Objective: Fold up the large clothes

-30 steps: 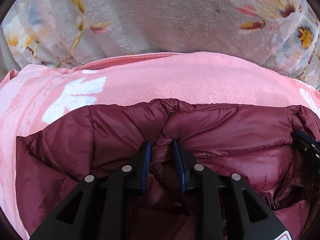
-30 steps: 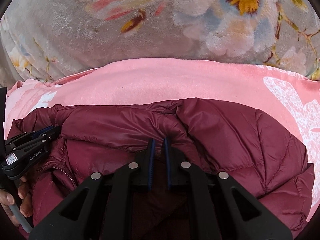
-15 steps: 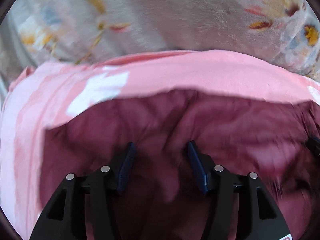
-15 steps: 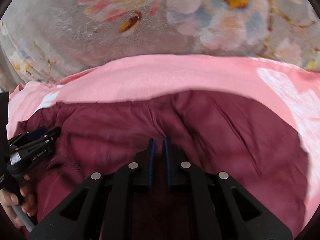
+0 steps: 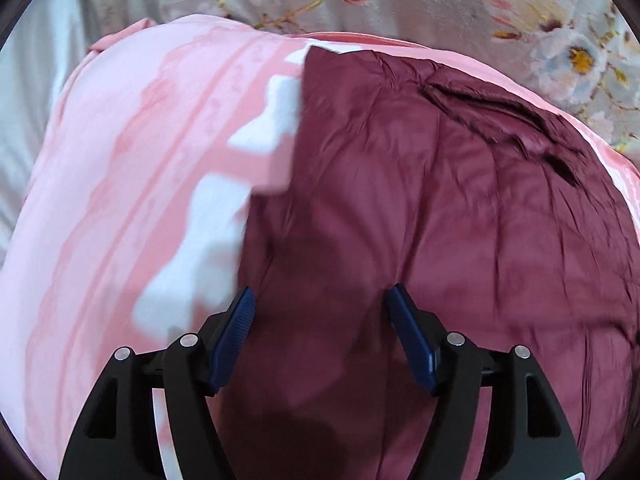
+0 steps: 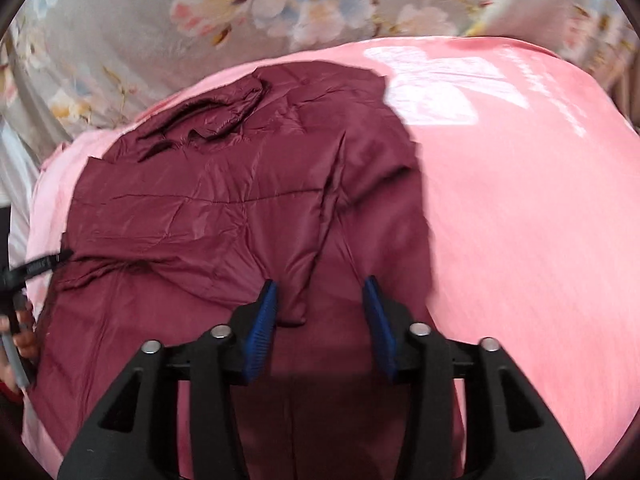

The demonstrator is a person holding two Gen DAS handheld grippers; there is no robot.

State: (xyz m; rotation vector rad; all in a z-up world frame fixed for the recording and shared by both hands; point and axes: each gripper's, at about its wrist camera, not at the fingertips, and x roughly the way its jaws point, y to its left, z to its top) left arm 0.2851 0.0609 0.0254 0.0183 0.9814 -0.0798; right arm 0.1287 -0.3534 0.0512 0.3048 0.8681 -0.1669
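both hand-held grippers, left and right, had just been opening, jaws wide and empty over the maroon jacket, which stretched away ahead of them.

Both wrist cams looked steeply down, close over the maroon jacket on the pink blanket. Left view sat over its left edge, right view over its right edge; shared the jacket and floral cover beyond.
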